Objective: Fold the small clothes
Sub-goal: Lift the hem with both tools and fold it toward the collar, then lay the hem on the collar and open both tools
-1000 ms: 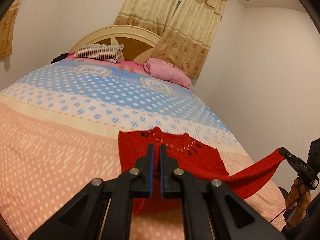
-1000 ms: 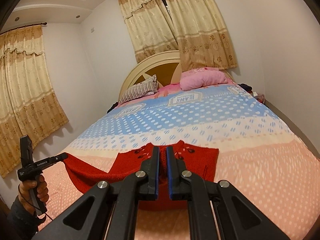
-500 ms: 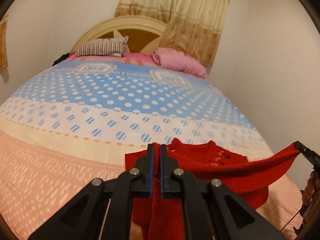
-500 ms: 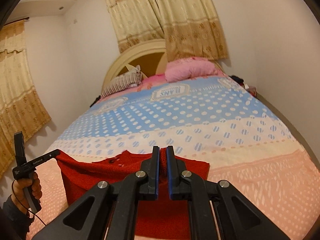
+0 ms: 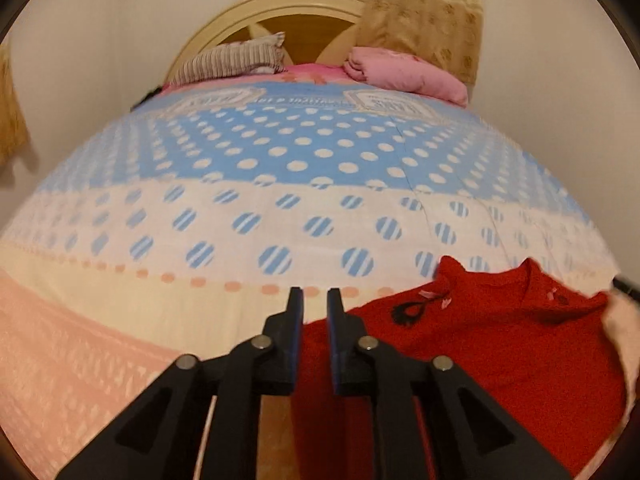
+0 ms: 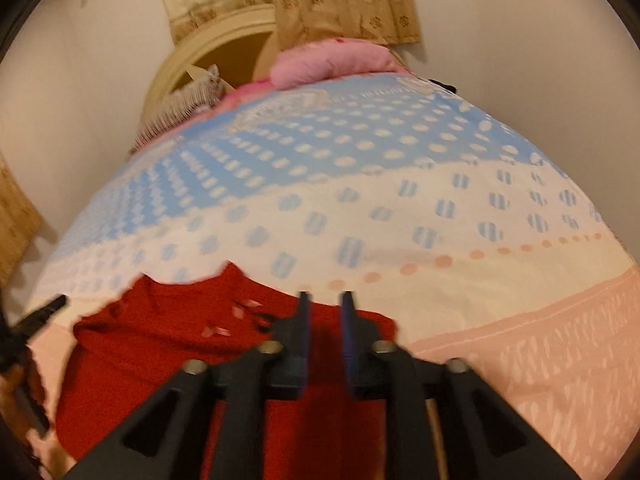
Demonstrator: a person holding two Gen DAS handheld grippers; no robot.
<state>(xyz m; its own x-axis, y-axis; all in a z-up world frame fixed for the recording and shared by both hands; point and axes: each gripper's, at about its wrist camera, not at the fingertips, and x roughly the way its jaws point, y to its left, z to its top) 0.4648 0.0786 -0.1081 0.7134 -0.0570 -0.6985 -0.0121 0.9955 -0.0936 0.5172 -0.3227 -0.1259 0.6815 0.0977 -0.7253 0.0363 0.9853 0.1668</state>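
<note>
A small red knit garment (image 5: pixel 480 344) with black and pink marks lies folded flat on the bedspread (image 5: pixel 280 208). My left gripper (image 5: pixel 316 300) is open a little and holds nothing, at the garment's left edge. In the right wrist view the garment (image 6: pixel 160 344) lies lower left. My right gripper (image 6: pixel 325 304) is open a little over the garment's right edge. The left gripper's tip (image 6: pixel 48 308) shows at the far left there.
The bed has a blue, white and pink dotted spread. A striped pillow (image 5: pixel 236 58) and a pink pillow (image 5: pixel 408 74) lie at the cream headboard (image 5: pixel 296 8). Curtains hang behind. Walls stand close on both sides.
Both grippers moved forward and down with the lifted red edge, laid it over the garment, and opened slightly, letting it go. The garment now lies flat.
</note>
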